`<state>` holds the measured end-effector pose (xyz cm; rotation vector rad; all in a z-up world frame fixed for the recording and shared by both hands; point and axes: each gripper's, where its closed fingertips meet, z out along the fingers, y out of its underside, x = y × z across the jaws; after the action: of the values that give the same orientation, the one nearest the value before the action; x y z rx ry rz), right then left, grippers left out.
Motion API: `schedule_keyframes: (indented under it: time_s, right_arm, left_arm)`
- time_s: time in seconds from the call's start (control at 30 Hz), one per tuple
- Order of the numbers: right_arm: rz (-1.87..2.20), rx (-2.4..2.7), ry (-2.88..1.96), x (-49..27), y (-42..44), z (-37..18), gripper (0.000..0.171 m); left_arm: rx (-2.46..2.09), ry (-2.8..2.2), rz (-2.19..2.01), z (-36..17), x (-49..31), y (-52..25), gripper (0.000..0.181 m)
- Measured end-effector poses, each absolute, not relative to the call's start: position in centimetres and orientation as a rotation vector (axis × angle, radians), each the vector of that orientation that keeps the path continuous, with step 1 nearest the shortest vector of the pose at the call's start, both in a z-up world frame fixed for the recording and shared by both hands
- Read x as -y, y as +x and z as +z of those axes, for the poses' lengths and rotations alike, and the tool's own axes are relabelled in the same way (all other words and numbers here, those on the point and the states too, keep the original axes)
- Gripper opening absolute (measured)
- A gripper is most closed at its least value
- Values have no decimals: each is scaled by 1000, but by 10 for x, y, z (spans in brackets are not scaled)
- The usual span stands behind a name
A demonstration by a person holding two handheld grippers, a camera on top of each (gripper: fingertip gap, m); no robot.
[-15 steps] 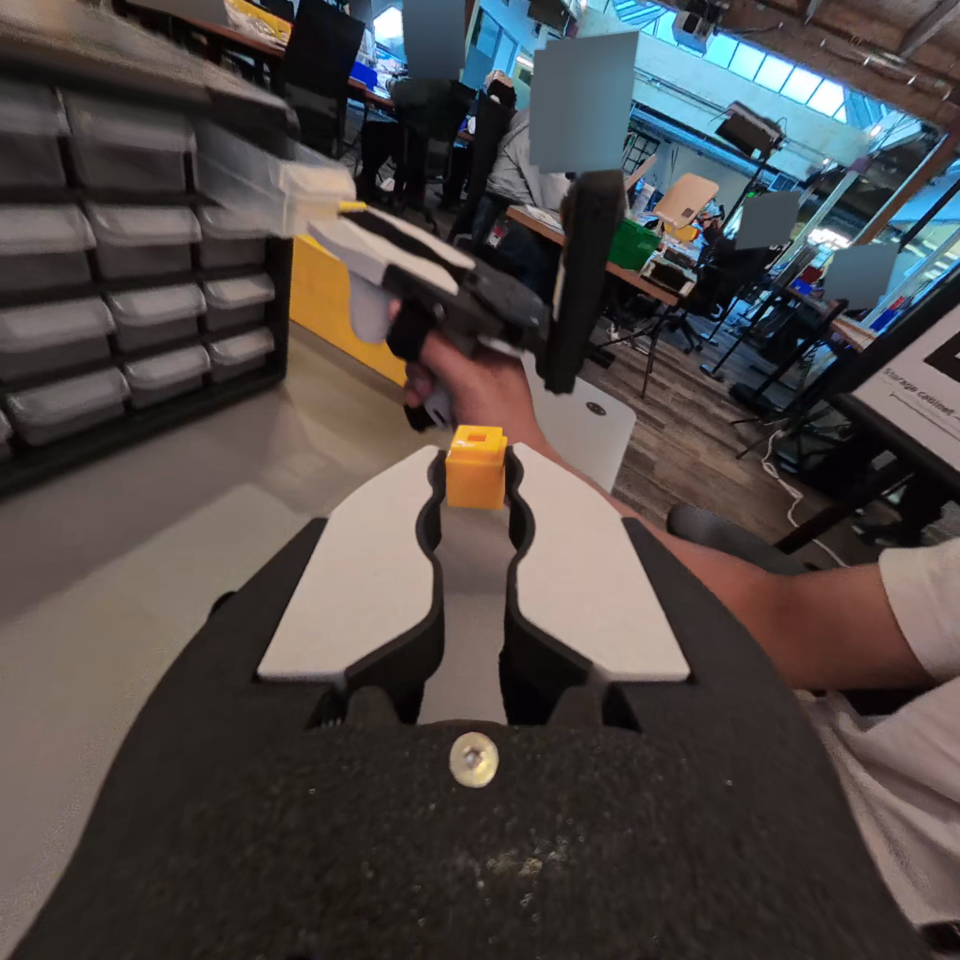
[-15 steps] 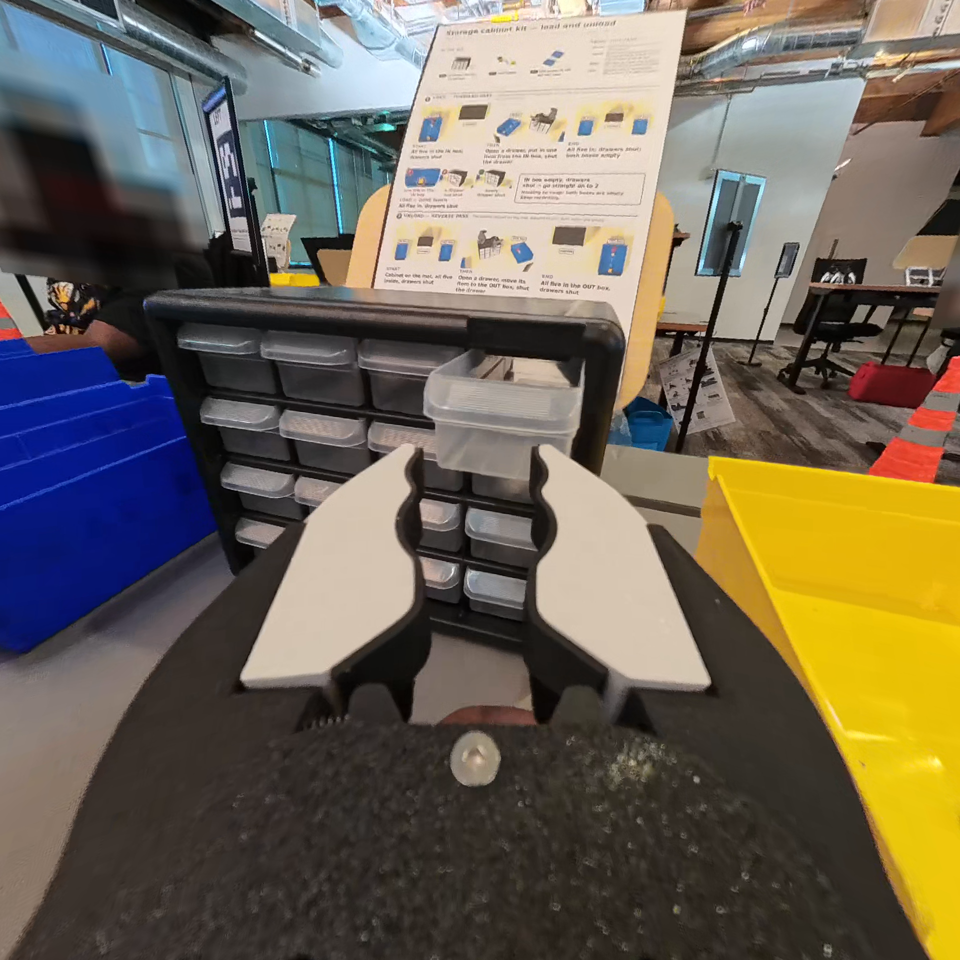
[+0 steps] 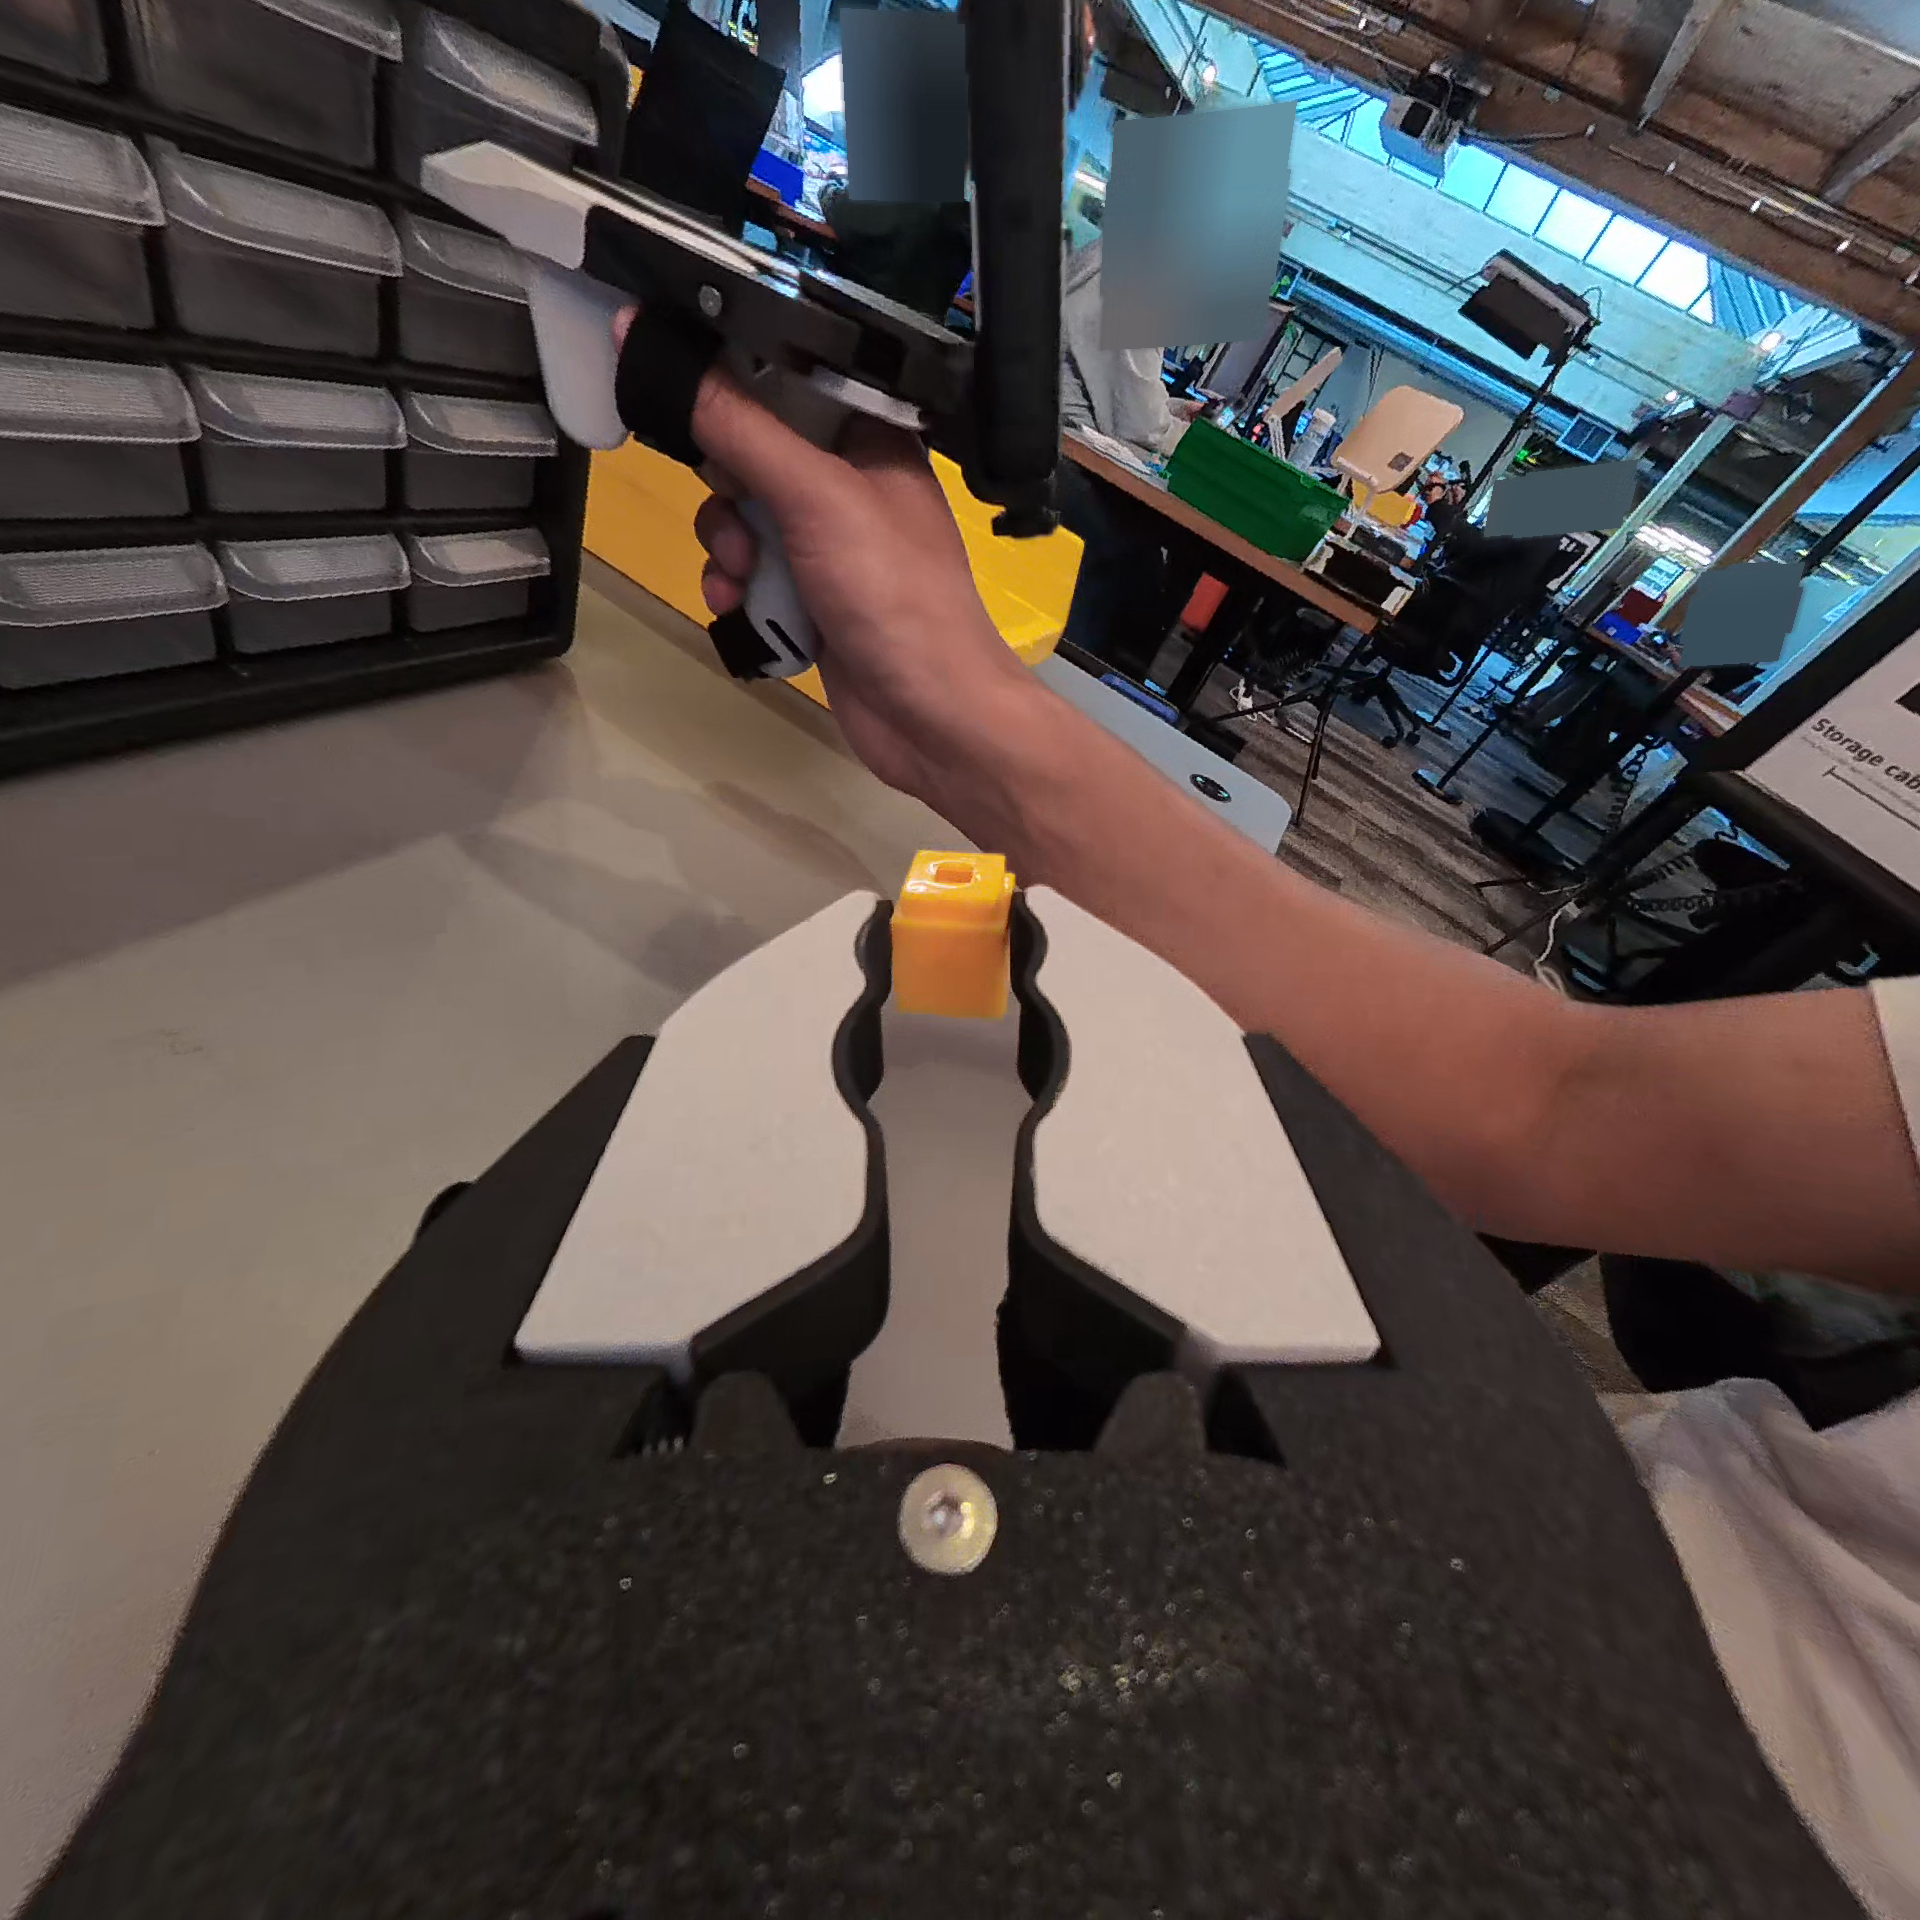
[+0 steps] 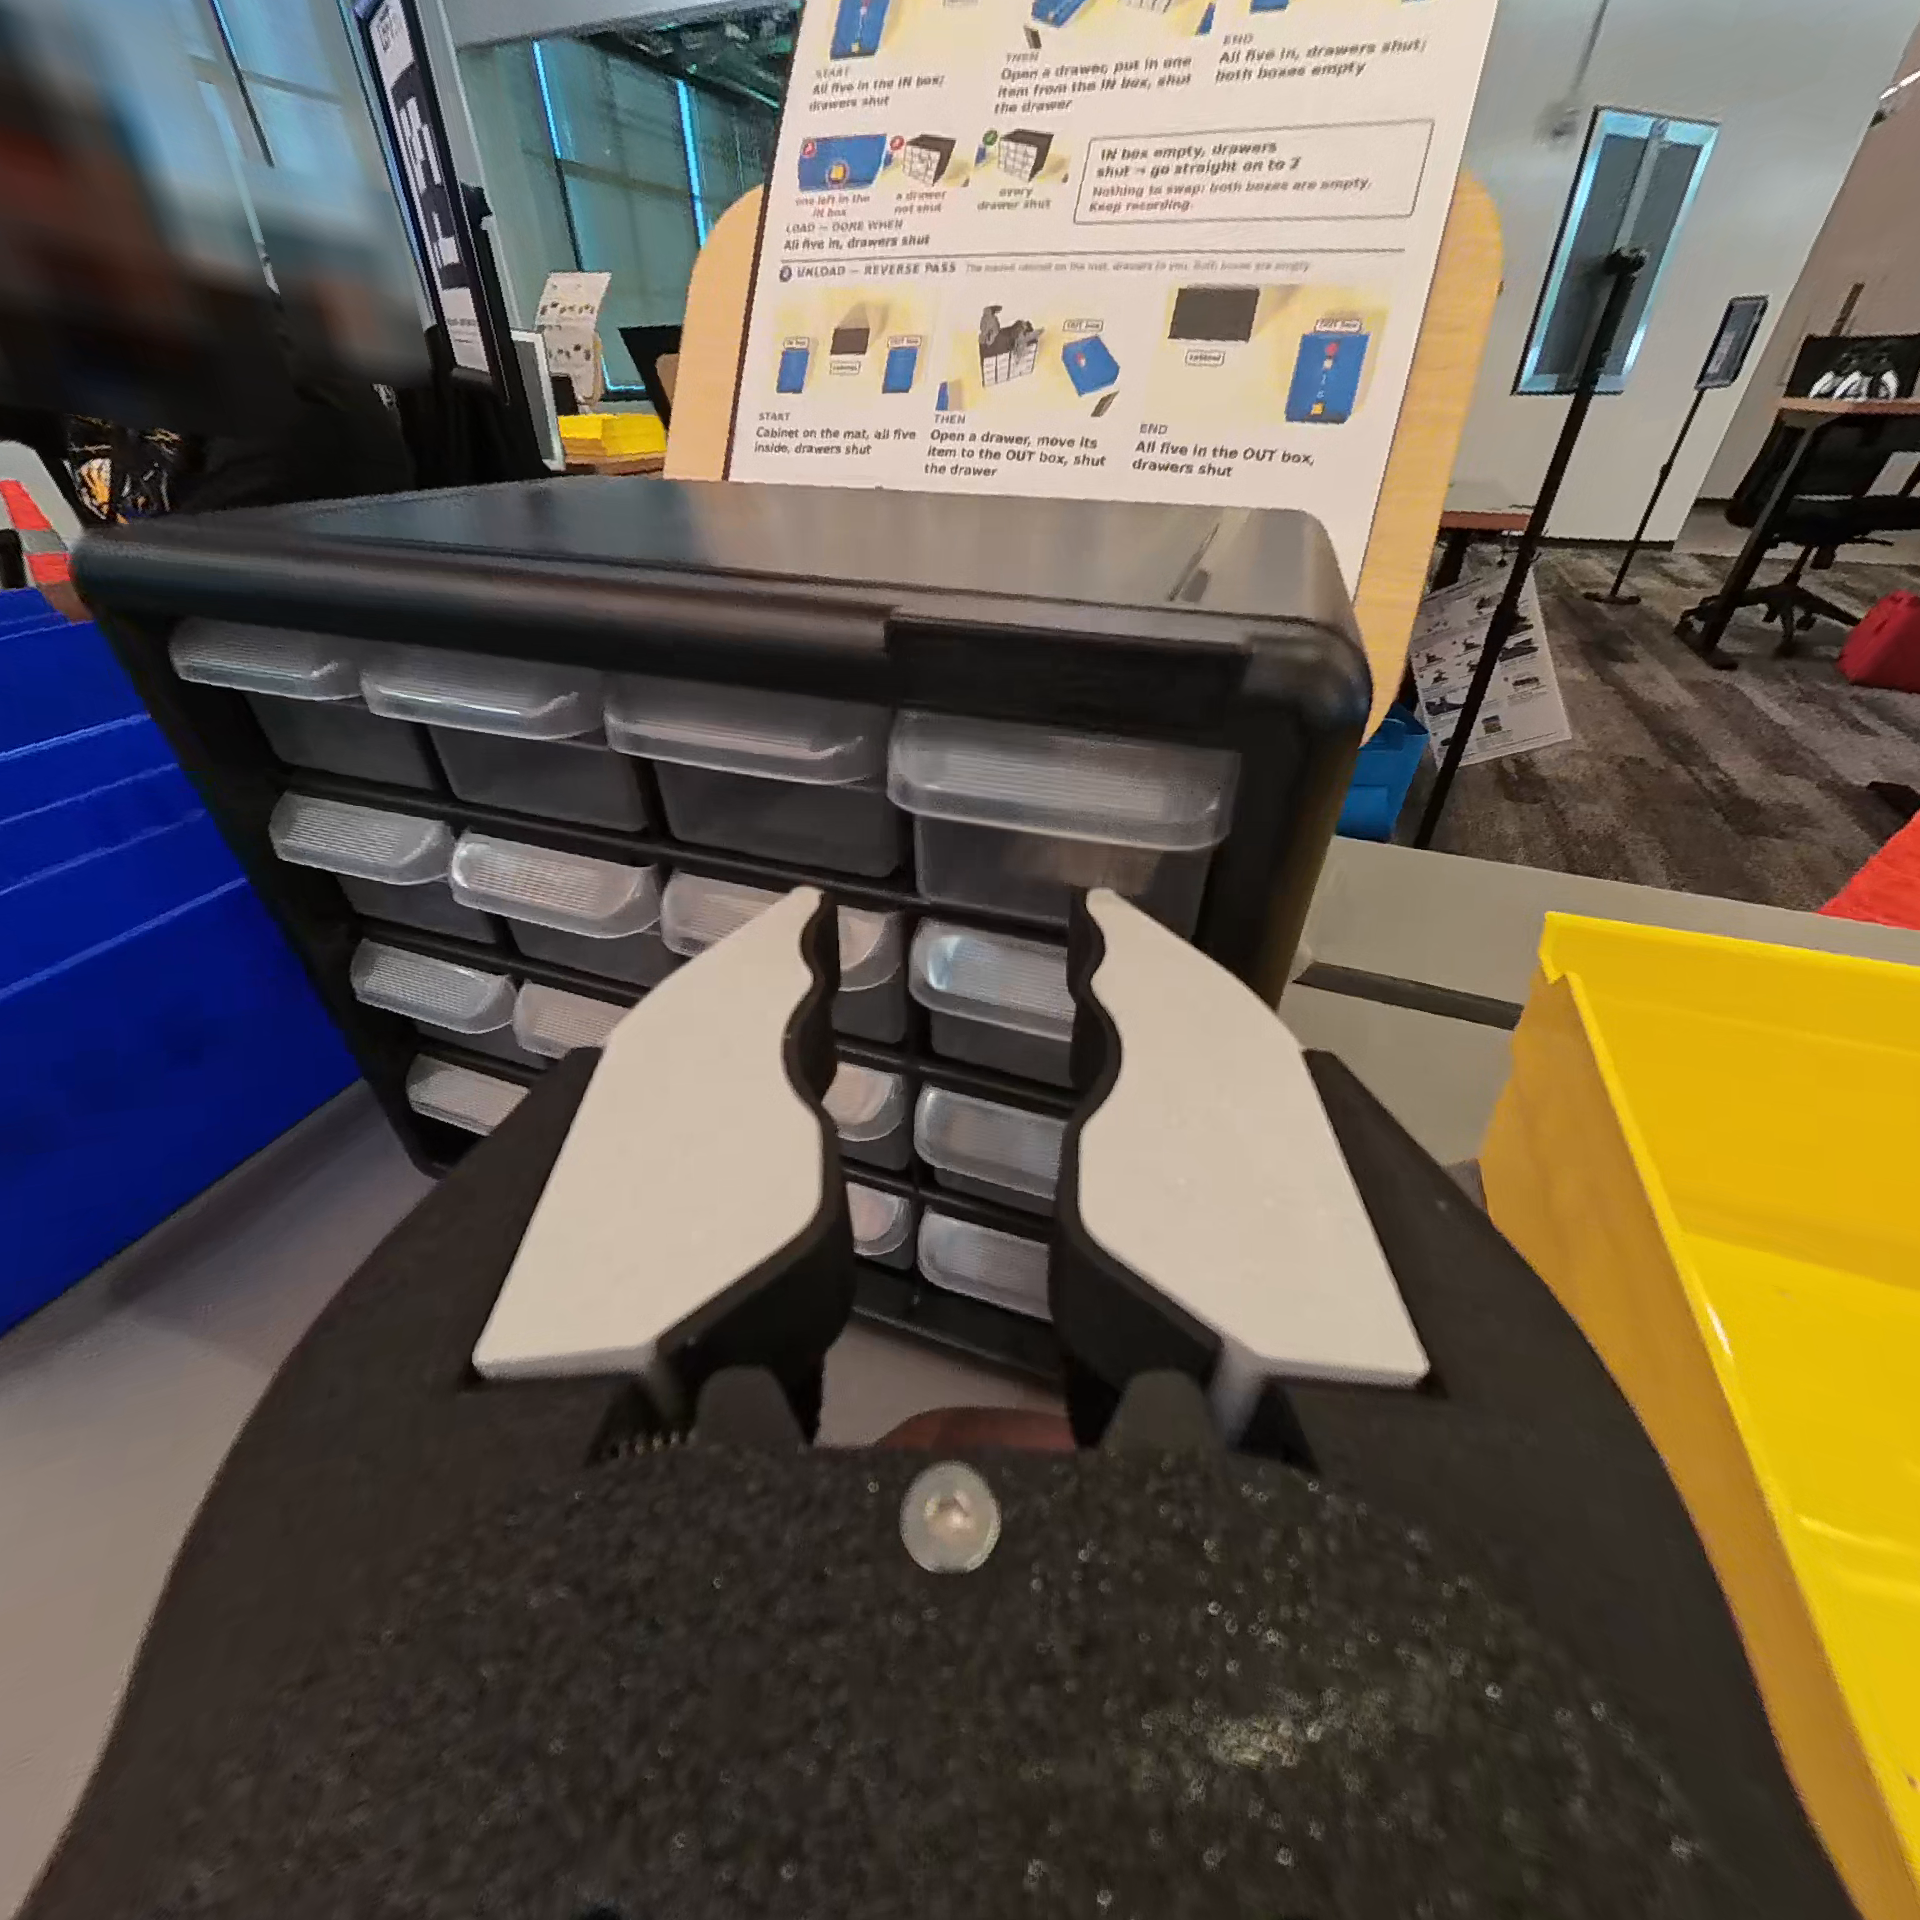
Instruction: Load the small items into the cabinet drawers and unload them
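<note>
Top-right drawer (image 4: 1060, 810) pushed nearly flush; right gripper (image 4: 951, 914) empty, clear.

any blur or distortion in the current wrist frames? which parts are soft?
Right wrist view: upper-left background is smeared, the cabinet drawers slightly soft, the right tool sharp; wide-angle bending curves the cabinet top. Left wrist view: mostly crisp, with the yellow block and left tool in focus, straight lines bowing toward the edges; grey patches are added masks.

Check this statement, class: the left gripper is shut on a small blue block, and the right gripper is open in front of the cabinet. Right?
Not quite. The left wrist view shows the left gripper shut on a yellow block, not blue. The right gripper is indeed open before the cabinet.
</note>
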<state>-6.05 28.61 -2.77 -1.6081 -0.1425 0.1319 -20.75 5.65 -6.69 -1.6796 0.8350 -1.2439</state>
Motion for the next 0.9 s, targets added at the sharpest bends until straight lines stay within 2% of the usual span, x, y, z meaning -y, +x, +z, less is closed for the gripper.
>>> schedule_keyframes:
  time_s: [0.13, 0.3, 0.37, 0.43, 0.57, 0.63, 0.73, 0.83, 0.9]
  right_arm:
    - [159, 192, -1612, -293, -60, -27, 36]
    - [273, 277, -1622, -273, -68, -23, 44]
    - [483, 381, -1651, -253, -88, -24, 43]
    - [870, 514, -1717, -224, -123, -25, 42]
    - [1640, 524, -1769, -175, -175, 3, 53]
    - [1714, 644, -1892, -152, -190, -13, 65]
    - [1934, 608, -1853, -133, -199, -10, 65]
    - [2013, 577, -1833, -128, -200, -14, 62]
    - [2017, 547, -1830, -131, -198, -18, 50]
  left_arm:
    - [-845, -1674, -1244, -69, -56, -207, 21]
    - [-849, -1606, -1210, -62, -66, -212, 21]
    - [-876, -1525, -1207, -52, -75, -214, 21]
    - [-930, -1429, -1173, -40, -86, -214, 21]
    - [-1074, -1179, -916, -14, -112, -206, 21]
    - [-1146, -1112, -790, -8, -123, -199, 21]
    - [-1205, -1082, -708, -6, -132, -191, 21]
    - [-1217, -1074, -687, -8, -137, -184, 21]
    - [-1231, -1071, -682, -11, -135, -179, 21]
